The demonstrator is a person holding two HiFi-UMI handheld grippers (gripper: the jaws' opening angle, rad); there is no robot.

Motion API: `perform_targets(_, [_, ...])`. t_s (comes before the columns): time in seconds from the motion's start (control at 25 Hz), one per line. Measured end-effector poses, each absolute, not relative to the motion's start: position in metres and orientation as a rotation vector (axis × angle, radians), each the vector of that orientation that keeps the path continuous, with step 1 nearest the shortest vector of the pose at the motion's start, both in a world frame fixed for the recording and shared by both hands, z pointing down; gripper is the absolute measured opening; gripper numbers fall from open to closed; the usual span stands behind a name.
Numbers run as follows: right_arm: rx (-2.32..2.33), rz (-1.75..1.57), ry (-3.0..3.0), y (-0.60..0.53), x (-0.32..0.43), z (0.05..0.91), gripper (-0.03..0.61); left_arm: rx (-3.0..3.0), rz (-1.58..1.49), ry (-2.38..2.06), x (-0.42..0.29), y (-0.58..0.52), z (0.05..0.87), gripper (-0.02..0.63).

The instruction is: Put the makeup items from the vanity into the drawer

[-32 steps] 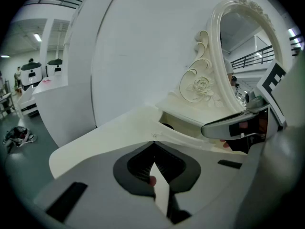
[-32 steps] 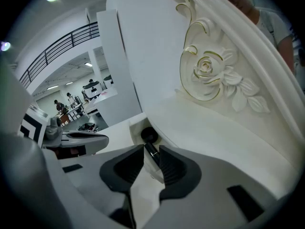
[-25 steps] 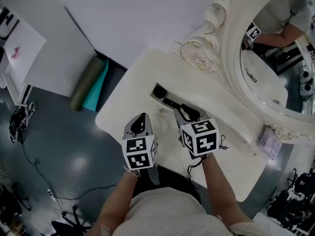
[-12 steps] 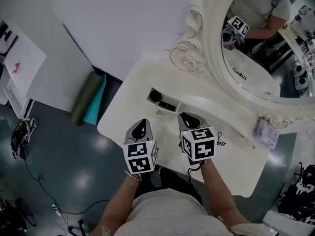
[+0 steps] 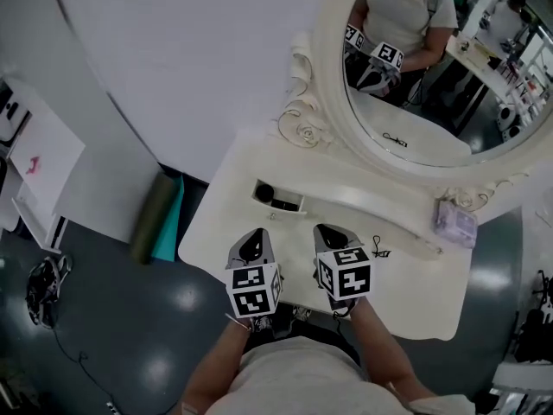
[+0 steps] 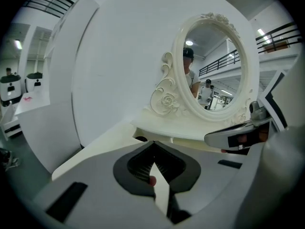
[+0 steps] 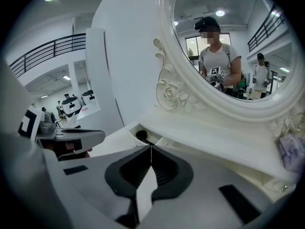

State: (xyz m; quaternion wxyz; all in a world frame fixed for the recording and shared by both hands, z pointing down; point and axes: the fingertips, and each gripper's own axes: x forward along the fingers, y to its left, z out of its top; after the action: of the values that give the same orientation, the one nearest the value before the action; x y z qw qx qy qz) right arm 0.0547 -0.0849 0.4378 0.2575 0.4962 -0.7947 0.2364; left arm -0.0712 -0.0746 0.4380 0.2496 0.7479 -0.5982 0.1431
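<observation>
The drawer stands open with dark items lying inside, so this looks like the gap between one drop-off and the next pick-up. Both grippers hang in front of the drawer, over the near part of the bench. The left gripper has its jaws closed tip to tip with nothing held. The right gripper has just closed its jaws, also on nothing.

Right of the drawer a small black item lies on the bench. It is thin and wiry, too small to identify. Further right of the drawer sits a pale lilac packet.

Next, the right jaws likely need to open, travel right of the drawer and pinch the black item low against the bench.
</observation>
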Motion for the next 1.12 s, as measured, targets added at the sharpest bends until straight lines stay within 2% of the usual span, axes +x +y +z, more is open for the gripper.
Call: perform_targets(1.12, [1.442, 0.684, -2.139, -0.051, 0.076, 0.432, 0.018, 2.14, 0.389, -1.562, -0.047, -0.065, 0.423, 0.008])
